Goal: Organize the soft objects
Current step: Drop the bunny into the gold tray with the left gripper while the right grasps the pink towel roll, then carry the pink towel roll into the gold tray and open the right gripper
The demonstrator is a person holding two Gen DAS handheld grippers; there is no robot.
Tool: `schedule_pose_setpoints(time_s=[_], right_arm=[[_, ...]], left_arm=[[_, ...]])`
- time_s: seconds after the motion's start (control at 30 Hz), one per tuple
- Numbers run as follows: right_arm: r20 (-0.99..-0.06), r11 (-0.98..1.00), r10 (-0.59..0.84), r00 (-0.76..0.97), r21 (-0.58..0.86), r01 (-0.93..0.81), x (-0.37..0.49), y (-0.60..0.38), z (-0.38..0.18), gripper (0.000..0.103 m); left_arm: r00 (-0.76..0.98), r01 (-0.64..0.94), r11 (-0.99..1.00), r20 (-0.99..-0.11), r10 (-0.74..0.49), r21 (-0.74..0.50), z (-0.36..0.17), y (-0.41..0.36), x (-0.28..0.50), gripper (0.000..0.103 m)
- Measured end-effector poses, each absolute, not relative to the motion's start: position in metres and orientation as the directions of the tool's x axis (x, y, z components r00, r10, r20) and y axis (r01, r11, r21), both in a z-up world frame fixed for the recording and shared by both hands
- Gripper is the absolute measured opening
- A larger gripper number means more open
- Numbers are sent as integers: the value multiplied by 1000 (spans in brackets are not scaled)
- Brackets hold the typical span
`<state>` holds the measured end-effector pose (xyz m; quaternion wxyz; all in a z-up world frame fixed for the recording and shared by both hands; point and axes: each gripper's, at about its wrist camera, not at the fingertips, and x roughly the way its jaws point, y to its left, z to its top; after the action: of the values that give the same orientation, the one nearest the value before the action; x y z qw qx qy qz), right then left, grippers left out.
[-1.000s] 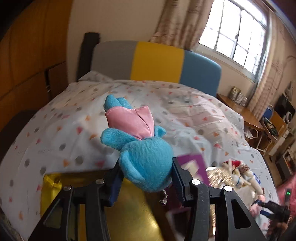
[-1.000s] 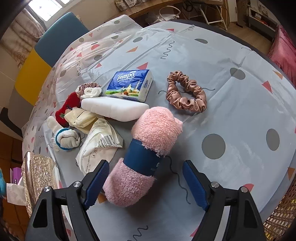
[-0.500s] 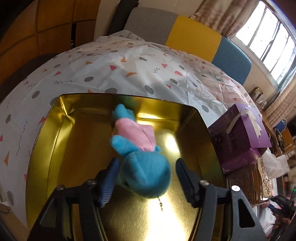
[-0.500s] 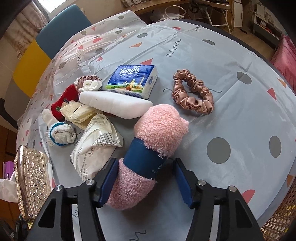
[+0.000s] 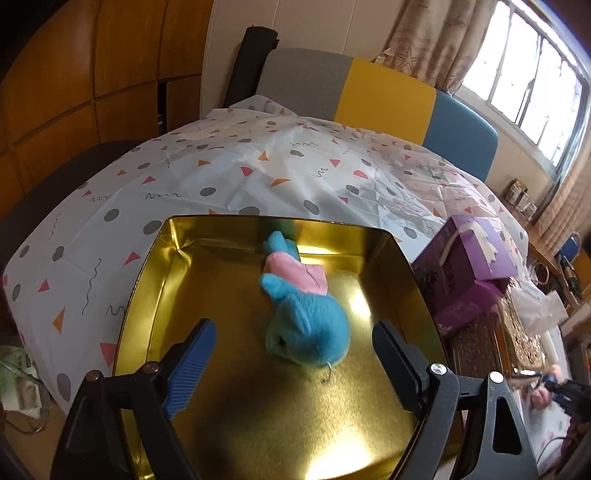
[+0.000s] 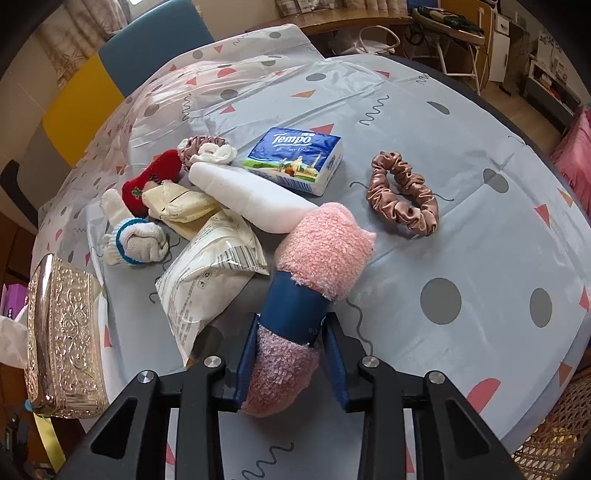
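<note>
One blue plush toy (image 5: 306, 328) in gold tin (image 5: 147, 280); two scrunchies (image 6: 404, 192) on table.

The left wrist camera looks steeply down from close above the gold tin (image 5: 147, 280) toward a striped headboard (image 5: 388, 92) and window (image 5: 532, 74). The right wrist camera looks more steeply down, close over the spotted sheet (image 6: 461, 206), with a desk (image 6: 351, 20) beyond. Both views catch that sheet, the headboard, the purple tissue box (image 5: 465, 258) and an embossed gold box (image 6: 62, 332).
</note>
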<state>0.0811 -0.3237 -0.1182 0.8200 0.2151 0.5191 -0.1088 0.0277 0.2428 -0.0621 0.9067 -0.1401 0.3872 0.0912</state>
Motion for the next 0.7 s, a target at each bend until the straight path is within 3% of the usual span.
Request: schedule_pose_setpoints(time_s=[0.43, 0.7], right_arm=[[-825, 914, -58, 562, 183, 363, 78, -308, -50, 34], [-779, 973, 26, 626, 163, 163, 156, -225, 2, 34]], left_arm=[[681, -206, 963, -732, 13, -175, -61, 222, 18, 87], [690, -207, 963, -724, 20, -171, -57, 224, 8, 87]])
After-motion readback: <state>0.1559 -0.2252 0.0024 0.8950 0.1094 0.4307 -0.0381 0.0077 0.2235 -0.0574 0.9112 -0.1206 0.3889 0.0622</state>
